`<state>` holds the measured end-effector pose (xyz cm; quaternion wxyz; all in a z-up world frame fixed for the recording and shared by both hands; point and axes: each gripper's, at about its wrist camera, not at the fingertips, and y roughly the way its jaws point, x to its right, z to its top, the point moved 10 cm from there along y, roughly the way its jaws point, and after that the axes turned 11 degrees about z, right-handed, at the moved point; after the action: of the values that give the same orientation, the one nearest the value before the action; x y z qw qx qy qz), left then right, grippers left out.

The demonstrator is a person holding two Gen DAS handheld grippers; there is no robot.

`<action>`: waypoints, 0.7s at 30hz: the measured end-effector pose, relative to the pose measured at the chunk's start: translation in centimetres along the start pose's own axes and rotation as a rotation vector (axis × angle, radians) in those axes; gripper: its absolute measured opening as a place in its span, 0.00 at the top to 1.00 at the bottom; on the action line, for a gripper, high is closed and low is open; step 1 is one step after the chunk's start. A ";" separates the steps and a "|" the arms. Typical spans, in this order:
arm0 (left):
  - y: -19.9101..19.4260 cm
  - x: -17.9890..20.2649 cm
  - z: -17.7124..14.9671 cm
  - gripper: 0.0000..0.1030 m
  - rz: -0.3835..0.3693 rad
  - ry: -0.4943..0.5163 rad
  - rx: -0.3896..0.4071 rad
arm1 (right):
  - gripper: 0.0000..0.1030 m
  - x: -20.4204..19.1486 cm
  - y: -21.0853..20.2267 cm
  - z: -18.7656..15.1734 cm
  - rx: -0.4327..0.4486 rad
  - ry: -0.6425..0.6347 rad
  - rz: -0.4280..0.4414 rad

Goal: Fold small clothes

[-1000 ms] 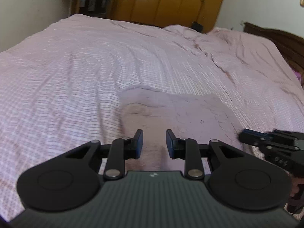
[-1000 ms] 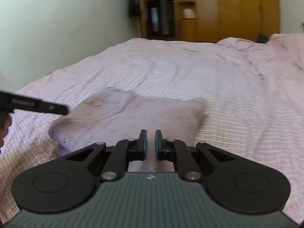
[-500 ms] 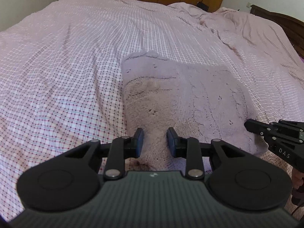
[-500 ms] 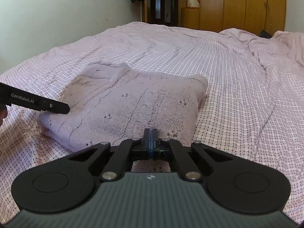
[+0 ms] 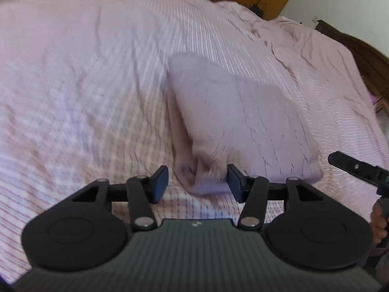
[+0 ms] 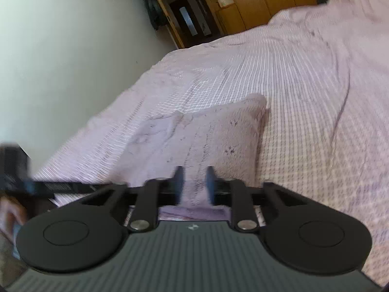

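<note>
A folded pale mauve knitted garment (image 5: 243, 121) lies flat on the pink checked bedspread (image 5: 73, 85). My left gripper (image 5: 197, 183) hovers low at the garment's near left corner. Its jaws are opening, and the corner lies between them without either pad pressing on it. In the right wrist view the garment (image 6: 206, 133) stretches away from my right gripper (image 6: 194, 185), which sits over its near edge. Those jaws are opening too, with knit showing in the gap. Each gripper also shows in the other's view: the right gripper (image 5: 352, 168) and the left gripper (image 6: 60, 187).
The bedspread (image 6: 316, 97) spreads wide around the garment, with creases toward the far right. A wooden wardrobe (image 6: 279, 0) stands beyond the bed, a dark headboard (image 5: 364, 56) at its right side, a white wall (image 6: 60, 48) along its left. A hand (image 5: 379, 219) holds the right gripper.
Both pairs of jaws have spread; the right pair was fully shut half a second ago. The left gripper has sunk toward the garment's near corner. Both views have rolled.
</note>
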<state>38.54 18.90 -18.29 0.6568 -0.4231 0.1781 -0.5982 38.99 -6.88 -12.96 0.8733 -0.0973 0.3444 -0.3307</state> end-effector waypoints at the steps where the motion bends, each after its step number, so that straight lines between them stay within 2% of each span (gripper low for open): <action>1: 0.2 -0.2 -0.1 0.48 -0.013 -0.026 -0.012 | 0.52 0.1 -0.2 0.0 0.009 0.027 0.016; 2: 0.3 -0.2 0.0 0.48 -0.030 -0.049 -0.016 | 0.46 0.2 -0.4 0.0 0.011 0.042 0.021; 5: 0.3 0.1 0.5 0.47 -0.108 -0.133 -0.070 | 0.44 0.7 -0.6 -0.3 0.008 0.079 0.020; 6: 0.4 0.4 0.6 0.42 -0.147 -0.166 -0.085 | 0.42 0.9 -0.6 -0.3 0.006 0.087 0.019; 7: 0.6 0.4 0.7 0.39 -0.152 -0.187 -0.096 | 0.42 1.1 -0.7 -0.4 0.003 0.092 0.014; 10: 2.4 -0.1 0.1 0.37 -0.062 -0.195 -0.148 | 0.42 1.8 -0.7 -0.6 -0.009 0.108 -0.003; 13: 2.6 0.2 0.1 0.37 -0.041 -0.185 -0.157 | 0.42 1.9 -0.5 -1.1 -0.039 0.095 -0.018; 17: 3.5 0.4 0.3 0.32 -0.055 -0.214 -0.159 | 0.42 2.4 -0.4 -1.8 -0.070 0.083 -0.033; 18: 4.0 0.7 0.7 0.29 -0.069 -0.225 -0.158 | 0.42 2.7 -0.4 -1.9 -0.071 0.101 -0.037; 20: 4.8 0.9 1.3 0.27 -0.096 -0.237 -0.149 | 0.41 3.2 -0.2 -2.2 -0.068 0.148 -0.015; 21: 5.2 1.0 1.6 0.27 -0.097 -0.240 -0.147 | 0.38 3.5 0.0 -2.3 -0.068 0.179 0.000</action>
<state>43.22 18.08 -21.06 0.6110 -0.5467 0.1212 -0.5596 39.32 -9.00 -16.55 0.8353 -0.0969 0.4318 -0.3263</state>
